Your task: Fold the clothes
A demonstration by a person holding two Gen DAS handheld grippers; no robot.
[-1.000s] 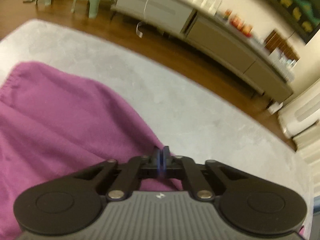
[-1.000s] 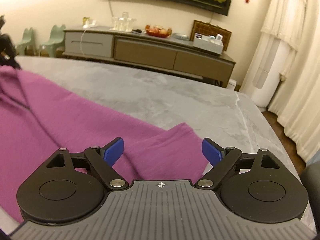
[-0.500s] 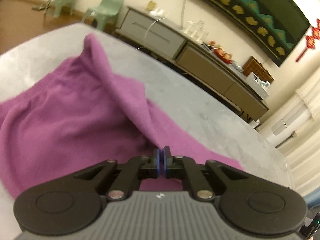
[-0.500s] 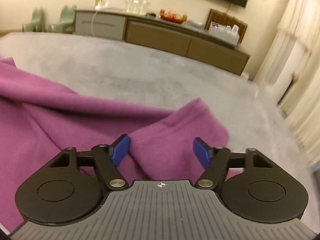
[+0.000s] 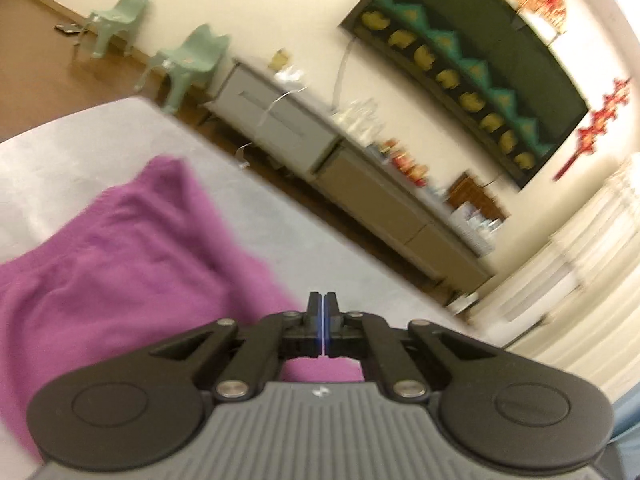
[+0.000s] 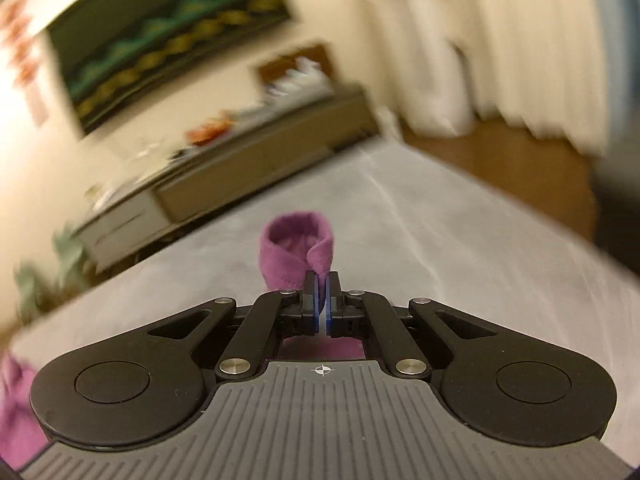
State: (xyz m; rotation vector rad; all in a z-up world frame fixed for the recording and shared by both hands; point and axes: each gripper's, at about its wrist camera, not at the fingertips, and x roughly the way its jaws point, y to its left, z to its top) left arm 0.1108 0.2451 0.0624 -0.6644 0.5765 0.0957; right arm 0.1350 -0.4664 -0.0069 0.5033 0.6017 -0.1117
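A purple knit garment [image 5: 112, 264] lies bunched on the grey table [image 5: 344, 256], left of and under my left gripper [image 5: 322, 300]. The left gripper's blue pads are pressed together, with purple cloth showing just beneath them; whether cloth is pinched there is hidden. My right gripper [image 6: 322, 280] is shut on a curled edge of the purple garment [image 6: 294, 252], which stands up in a loop above the pads. More of the garment shows at the lower left of the right wrist view [image 6: 16, 420].
A long grey and brown sideboard [image 5: 360, 184] with small items stands beyond the table along the wall. Two pale green chairs [image 5: 188, 64] stand on the wooden floor at far left. White curtains [image 6: 500, 40] hang at right. Both views are motion-blurred.
My right gripper has closed from wide open onto the garment's edge and lifted it. Both grippers have tilted upward and swung, and the garment has gathered up under the left gripper.
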